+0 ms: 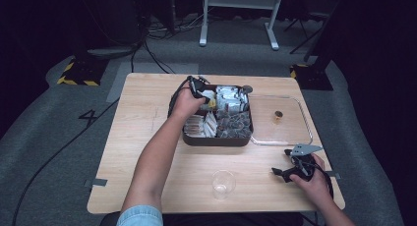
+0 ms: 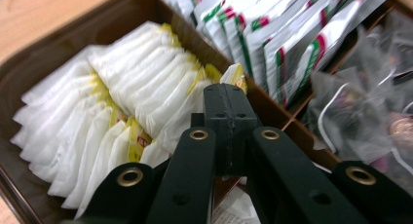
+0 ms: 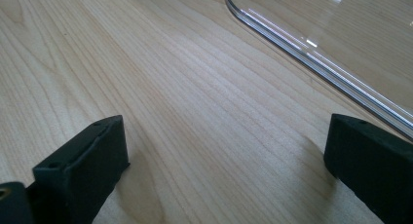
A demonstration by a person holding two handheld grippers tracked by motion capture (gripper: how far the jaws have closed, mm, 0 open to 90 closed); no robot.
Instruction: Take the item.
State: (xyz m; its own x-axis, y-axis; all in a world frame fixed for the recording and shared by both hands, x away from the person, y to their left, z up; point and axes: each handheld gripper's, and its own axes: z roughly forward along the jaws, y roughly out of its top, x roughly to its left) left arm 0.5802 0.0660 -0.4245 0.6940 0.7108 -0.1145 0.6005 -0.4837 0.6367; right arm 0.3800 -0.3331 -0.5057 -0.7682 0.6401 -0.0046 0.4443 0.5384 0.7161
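**Left gripper dips into tea tray**

Left gripper (image 2: 226, 104), jaws pressed together, tips w/ nothing visibly between, sits over white-and-yellow paper tea sachets (image 2: 122, 102) in the dark brown compartmented tray (image 1: 216, 140); sachets stand just ahead, leftward. Right gripper (image 3: 221, 160), jaws wide, rests on the table beside a clear plastic lid (image 3: 311, 53); high view adds a clear plastic cup (image 1: 223, 183).

High view looks down on the table (image 1: 147, 137); claw views sit close above it
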